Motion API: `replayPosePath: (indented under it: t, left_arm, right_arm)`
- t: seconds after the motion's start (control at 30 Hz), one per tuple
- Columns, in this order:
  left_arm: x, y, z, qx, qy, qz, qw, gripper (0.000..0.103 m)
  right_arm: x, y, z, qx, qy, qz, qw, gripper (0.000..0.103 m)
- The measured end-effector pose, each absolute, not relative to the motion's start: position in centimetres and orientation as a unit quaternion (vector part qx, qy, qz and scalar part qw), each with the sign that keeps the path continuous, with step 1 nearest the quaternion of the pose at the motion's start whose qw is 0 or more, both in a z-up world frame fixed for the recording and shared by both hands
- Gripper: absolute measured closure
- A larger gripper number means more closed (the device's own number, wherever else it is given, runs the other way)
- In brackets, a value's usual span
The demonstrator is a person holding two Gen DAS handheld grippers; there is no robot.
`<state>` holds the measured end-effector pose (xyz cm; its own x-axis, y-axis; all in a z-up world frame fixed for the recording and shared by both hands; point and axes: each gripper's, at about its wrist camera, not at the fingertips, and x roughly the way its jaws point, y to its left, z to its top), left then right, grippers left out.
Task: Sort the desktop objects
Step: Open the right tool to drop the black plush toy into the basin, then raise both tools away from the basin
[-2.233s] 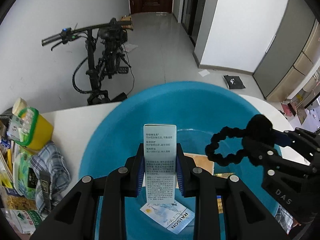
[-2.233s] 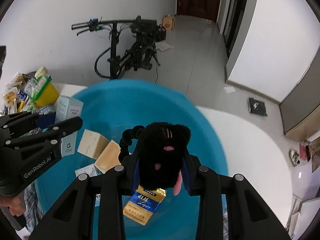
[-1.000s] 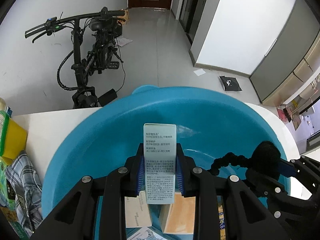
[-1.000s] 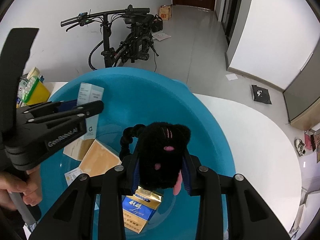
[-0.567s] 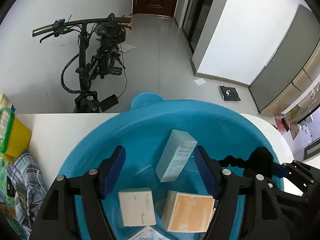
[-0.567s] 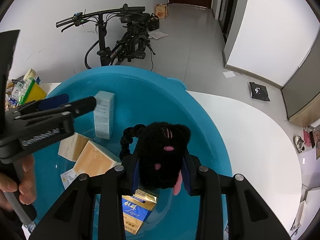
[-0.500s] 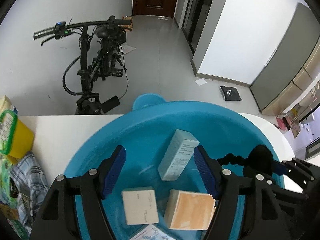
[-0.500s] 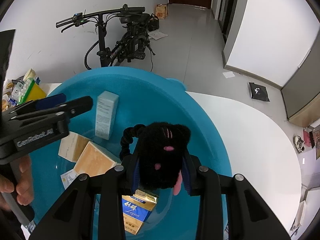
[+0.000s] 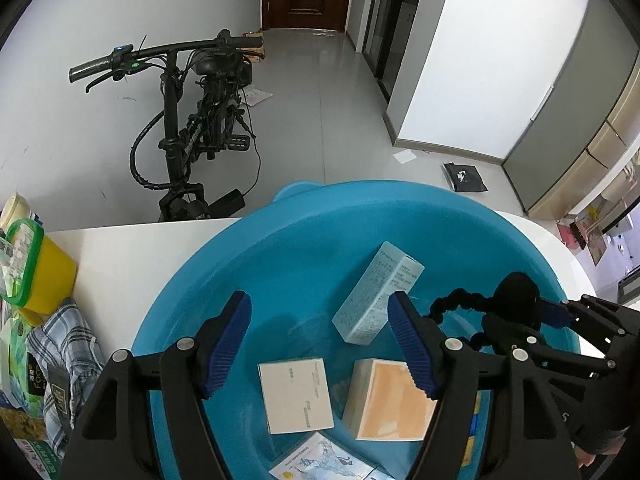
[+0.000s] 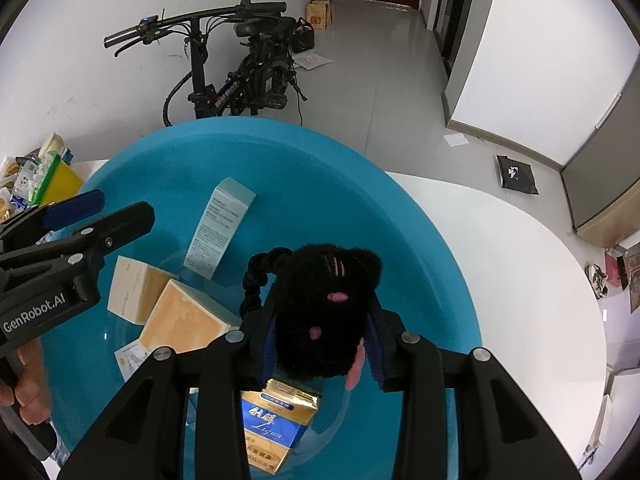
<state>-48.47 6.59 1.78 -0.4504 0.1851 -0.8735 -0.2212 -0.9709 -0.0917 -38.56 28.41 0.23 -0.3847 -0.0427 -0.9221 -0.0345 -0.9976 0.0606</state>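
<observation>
A pale blue-grey carton (image 9: 378, 292) (image 10: 220, 228) lies tilted inside the blue basin (image 9: 224, 248) (image 10: 360, 168), free of any grip. My left gripper (image 9: 318, 312) (image 10: 120, 208) hovers just above it, open, with nothing touching its pads. My right gripper (image 10: 322, 304) (image 9: 560, 320) holds a black plush hair tie (image 10: 324, 280) (image 9: 516, 292) above the basin's right side. Its jaws are opening slightly, with the plush still caught between the pads. A white box (image 9: 296, 394), an orange-faced box (image 9: 392, 400) and a blue-gold pack (image 10: 276, 424) rest on the basin floor.
The basin stands on a white table (image 9: 128, 256). At the table's left are a yellow tub with a green lid (image 9: 36, 268), a plaid cloth (image 9: 68, 352) and packets. A bicycle (image 9: 192, 128) stands on the floor beyond. A person's hand (image 10: 28, 384) grips the left handle.
The left gripper opened and let go of the pale carton, which dropped and now leans on the basin's inner wall. The right jaws widened a little around the plush hair tie.
</observation>
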Motion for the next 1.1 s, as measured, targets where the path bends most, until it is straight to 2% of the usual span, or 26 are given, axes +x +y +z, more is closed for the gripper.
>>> replayPosePath:
  t: [0.03,0.13,0.2,0.5,0.67,0.7,0.77,0.93,1.0,1.03,1.1]
  left_arm:
    - [-48.4,6.6,1.8,-0.510,0.018,0.852,0.118,0.030]
    - [-48.1,6.6,2.0,-0.509,0.019,0.852,0.119,0.030]
    - [-47.9,6.6,2.2,-0.508,0.023,0.853,0.119,0.030]
    - [-46.6,5.9,3.0,-0.492,0.029,0.863,0.114,0.030]
    - [-45.0,4.6,4.6,-0.425,0.025,0.899,0.105,0.030]
    - [-44.7,4.3,5.0,-0.410,0.023,0.906,0.103,0.028]
    - [-43.9,3.7,6.0,-0.375,0.014,0.922,0.101,0.019]
    - [-42.1,2.4,8.6,-0.296,-0.005,0.949,0.111,0.015]
    - [-41.4,2.4,9.4,-0.277,0.004,0.955,0.106,0.007]
    - [-41.0,2.4,9.8,-0.263,0.011,0.960,0.099,0.000]
    - [-40.2,2.1,10.5,-0.228,0.015,0.969,0.094,0.000]
  right_arm:
    - [-38.5,28.5,0.3,0.555,-0.039,-0.831,0.002,0.065]
    - [-38.3,28.9,0.5,0.554,-0.054,-0.831,0.004,0.053]
    - [-38.1,29.1,0.7,0.547,-0.060,-0.835,-0.003,0.037]
    - [-37.4,28.7,2.1,0.527,-0.054,-0.848,0.000,0.036]
    - [-36.1,29.0,4.2,0.455,-0.054,-0.889,-0.022,0.036]
    - [-35.8,29.0,4.6,0.437,-0.051,-0.897,-0.032,0.035]
    - [-35.0,29.2,5.7,0.399,-0.052,-0.914,-0.037,0.032]
    - [-33.4,29.1,8.2,0.311,-0.048,-0.948,-0.041,0.010]
    - [-32.6,28.7,9.2,0.274,-0.032,-0.961,-0.035,0.000]
    - [-32.1,28.5,9.6,0.257,-0.024,-0.965,-0.034,0.000]
    - [-31.3,28.2,10.4,0.228,-0.015,-0.973,-0.039,0.000]
